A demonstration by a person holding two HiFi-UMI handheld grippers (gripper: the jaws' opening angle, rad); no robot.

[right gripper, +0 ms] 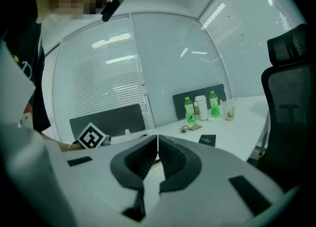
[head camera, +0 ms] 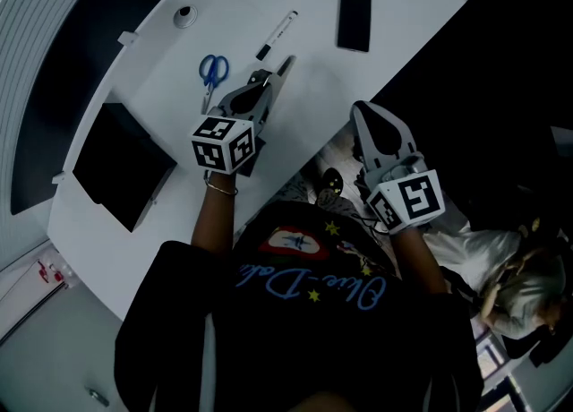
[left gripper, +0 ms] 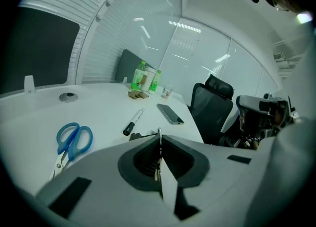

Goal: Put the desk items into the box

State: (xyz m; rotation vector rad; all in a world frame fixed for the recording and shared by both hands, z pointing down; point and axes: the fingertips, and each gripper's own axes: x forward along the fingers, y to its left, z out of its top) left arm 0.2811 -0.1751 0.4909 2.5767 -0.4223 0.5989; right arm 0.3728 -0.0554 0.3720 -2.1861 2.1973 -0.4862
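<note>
Both tools have their jaws together: the left tool pinches a small metal piece above the counter; the right tool holds nothing.

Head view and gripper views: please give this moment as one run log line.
left claw: shut, above desk | right claw: shut, beyond desk edge | scissors, marker, phone: lying on desk, untouched

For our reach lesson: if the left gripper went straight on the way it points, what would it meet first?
Probably the white desk, as the left gripper tilts down; beyond that the black phone, though depth is unclear.
</note>
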